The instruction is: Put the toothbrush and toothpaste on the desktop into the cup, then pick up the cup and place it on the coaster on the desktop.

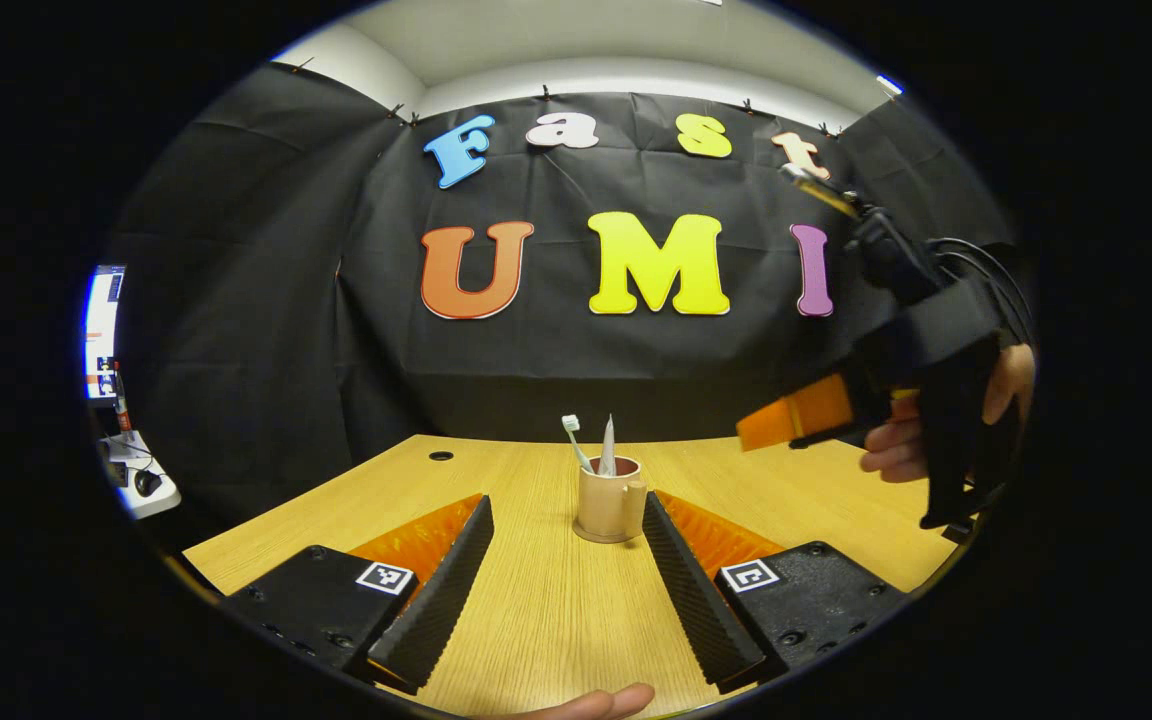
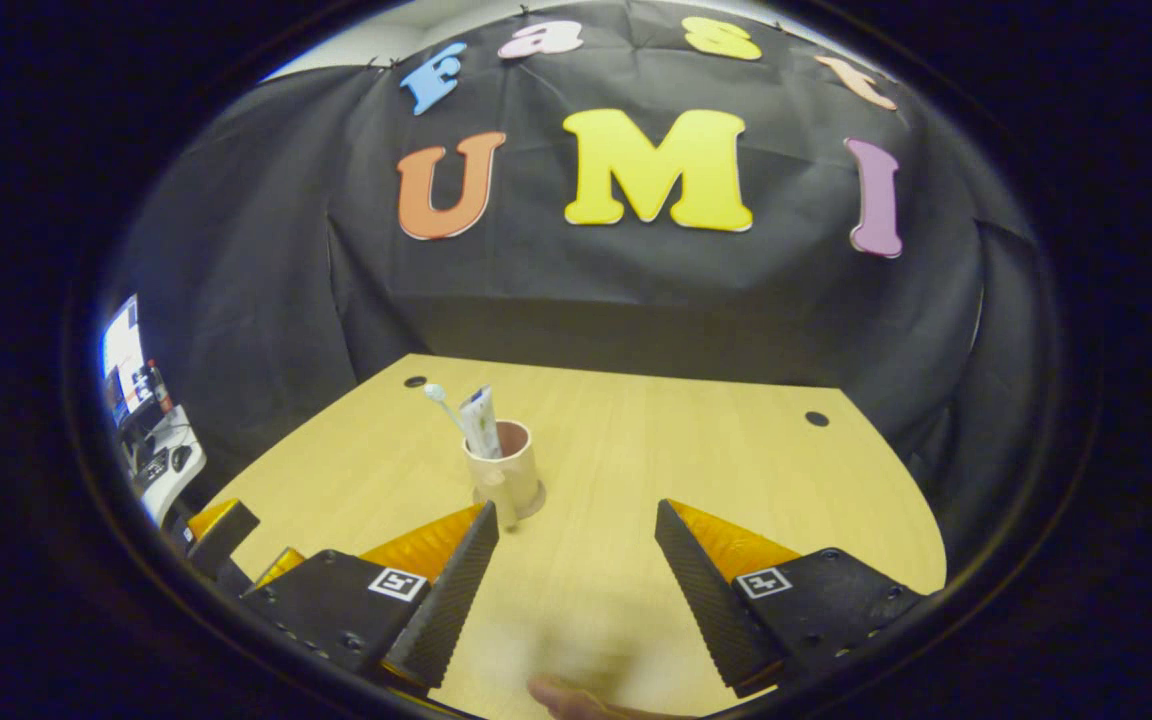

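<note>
Both the left tongs and right tongs are gaping apart, gripping nothing; the cup is holding toothbrush and toothpaste at the table's centre.

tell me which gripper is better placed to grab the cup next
Left. The cup, with the toothbrush and toothpaste in it, stands just ahead between the left gripper's open fingers. The right gripper is raised, the cup off its left finger.

The left gripper is level above the desk with its jaws spread wide and empty. The right gripper is likewise wide open, raised off to the right in the person's bare hand, tilted downward.
</note>
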The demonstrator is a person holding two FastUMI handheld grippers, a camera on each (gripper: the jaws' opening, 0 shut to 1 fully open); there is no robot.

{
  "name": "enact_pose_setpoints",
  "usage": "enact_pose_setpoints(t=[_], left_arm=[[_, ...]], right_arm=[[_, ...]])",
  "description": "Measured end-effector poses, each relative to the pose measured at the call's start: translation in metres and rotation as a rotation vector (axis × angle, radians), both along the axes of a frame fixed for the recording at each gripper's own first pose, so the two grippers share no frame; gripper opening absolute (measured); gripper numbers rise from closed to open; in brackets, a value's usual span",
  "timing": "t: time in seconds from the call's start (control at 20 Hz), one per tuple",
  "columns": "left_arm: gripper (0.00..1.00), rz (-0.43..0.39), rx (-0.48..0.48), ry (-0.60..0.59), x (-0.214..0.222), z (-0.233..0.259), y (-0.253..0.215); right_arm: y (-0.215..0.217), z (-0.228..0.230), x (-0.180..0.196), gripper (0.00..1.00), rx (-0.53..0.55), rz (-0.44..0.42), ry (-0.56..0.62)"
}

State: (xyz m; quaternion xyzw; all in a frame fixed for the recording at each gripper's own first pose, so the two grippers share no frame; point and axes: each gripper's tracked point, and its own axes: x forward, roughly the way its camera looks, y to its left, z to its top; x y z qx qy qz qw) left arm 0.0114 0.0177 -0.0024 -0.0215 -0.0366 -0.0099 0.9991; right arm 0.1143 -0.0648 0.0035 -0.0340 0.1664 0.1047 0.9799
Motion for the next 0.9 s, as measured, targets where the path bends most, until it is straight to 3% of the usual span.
enact_pose_setpoints(t=[0.05, 0.3, 0.5, 0.6, 0.65, 0.9], left_arm=[[0.96, -0.003, -0.002, -0.004, -0.002, 0.004, -0.003], [0.96, -0.013, -0.013, -0.018, -0.011, 0.017, -0.019], [0.95, -0.029, -0.003, -0.028, -0.019, 0.023, -0.036], [1.00, 0.005, 0.003, -0.025, -0.023, 0.024, -0.033], [0.95, 0.011, 0.004, -0.031, -0.024, 0.027, -0.034], [0.95, -0.027, 0.004, -0.047, -0.026, 0.039, -0.047]], right_arm=[[-0.014, 0.006, -0.010, 0.99, 0.019, -0.021, -0.036], [-0.078, 0.009, -0.066, 0.96, 0.115, -0.098, -0.165], [-0.096, 0.026, -0.103, 0.96, 0.169, -0.073, -0.266], [-0.098, 0.033, -0.111, 0.96, 0.134, -0.077, -0.319], [-0.095, 0.034, -0.112, 0.93, 0.112, -0.081, -0.336], [-0.084, 0.032, -0.117, 0.96, 0.048, -0.077, -0.379]])
